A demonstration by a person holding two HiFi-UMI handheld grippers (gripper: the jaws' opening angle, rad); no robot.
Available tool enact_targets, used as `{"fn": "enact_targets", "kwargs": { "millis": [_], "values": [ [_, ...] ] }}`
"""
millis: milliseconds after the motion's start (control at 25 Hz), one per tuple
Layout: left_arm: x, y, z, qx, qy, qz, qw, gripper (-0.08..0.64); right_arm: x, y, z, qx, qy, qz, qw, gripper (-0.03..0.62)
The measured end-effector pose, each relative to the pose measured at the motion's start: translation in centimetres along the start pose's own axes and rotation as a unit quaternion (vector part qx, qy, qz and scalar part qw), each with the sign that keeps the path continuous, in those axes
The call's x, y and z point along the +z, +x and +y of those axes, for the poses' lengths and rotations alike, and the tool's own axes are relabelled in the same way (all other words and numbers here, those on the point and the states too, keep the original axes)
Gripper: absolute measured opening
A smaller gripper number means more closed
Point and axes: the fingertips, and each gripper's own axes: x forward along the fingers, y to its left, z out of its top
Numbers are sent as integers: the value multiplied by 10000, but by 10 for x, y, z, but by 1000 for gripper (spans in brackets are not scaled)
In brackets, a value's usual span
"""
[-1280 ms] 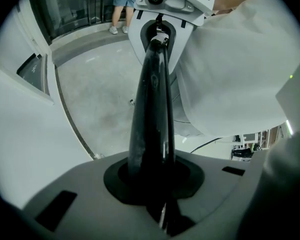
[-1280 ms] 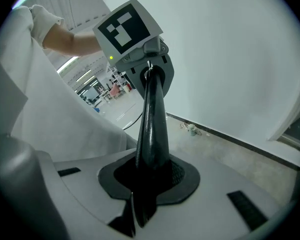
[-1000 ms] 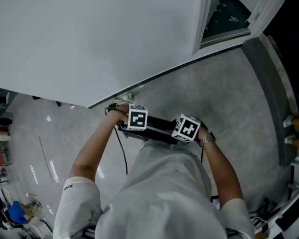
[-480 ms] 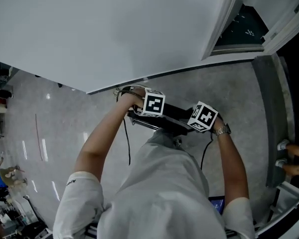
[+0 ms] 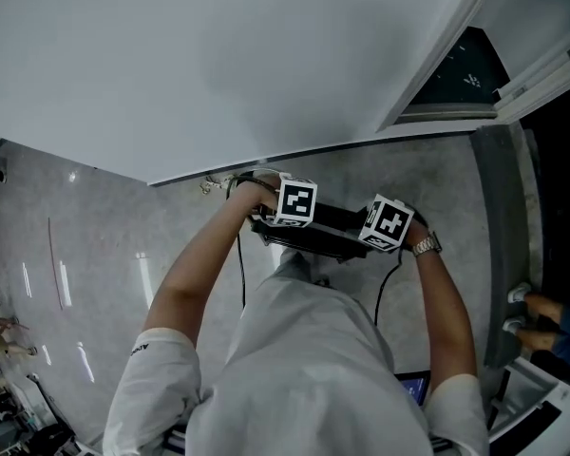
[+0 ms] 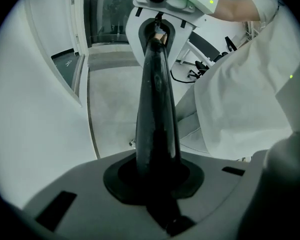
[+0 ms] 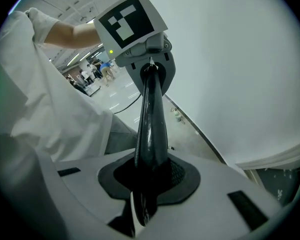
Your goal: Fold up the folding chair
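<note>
**Chair bar gripped at both ends**

You stood by the white wall (image 5: 218, 55) and held the folding chair (image 5: 323, 228) low in front of your body, over the grey floor (image 5: 95, 255). From your head, the chair showed only as a flat black shape between your two hands. Your white shirt (image 5: 313, 369) hid what was under it, so you could not tell how far the chair was folded.

Your left gripper (image 6: 157, 184) had its jaws closed tight on a shiny black bar (image 6: 156, 99) of the chair. The bar filled the gap between the jaws and ran away from them to the other gripper at its far end. Your right gripper (image 7: 149, 179) did the same from the other side. Its jaws were pressed on the same bar, and the left gripper's cube with the square marker showed at the far end. Each gripper held one end of that one bar.

The bar lay close to the line where the wall met the floor. A thin black cable (image 5: 239, 269) hung down beside your left arm. A watch (image 5: 426, 245) sat on your right wrist. A dark glass panel (image 5: 461, 69) in a white frame stood up and to the right. At the right edge, another person's shoes (image 5: 524, 310) were on the floor, well apart from the chair.
</note>
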Motion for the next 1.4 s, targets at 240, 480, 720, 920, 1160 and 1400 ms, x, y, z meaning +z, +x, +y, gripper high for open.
{"fn": "enact_targets", "kwargs": {
  "millis": [240,480,720,920,1160,1400],
  "values": [
    [-1,-4,28,29,-114,-110,9999,64,8,-10,-40,97,-277,287,9992,77],
    [-22,-19,62,39,-353,-215,9991,64,36,-11,-78,305,-477,452,9974,77],
    [-37,-26,94,123,-732,-262,9969,64,57,-16,-117,371,-844,515,9944,77],
    [-46,-43,135,273,-983,-330,9942,64,77,-24,-160,443,-1131,585,9909,77],
    [-60,-64,181,387,-1433,-437,9880,64,104,-35,-213,443,-1530,665,9850,77],
    [-68,-78,215,504,-1705,-436,9831,64,120,-41,-250,481,-1818,716,9796,77]
  ]
}}
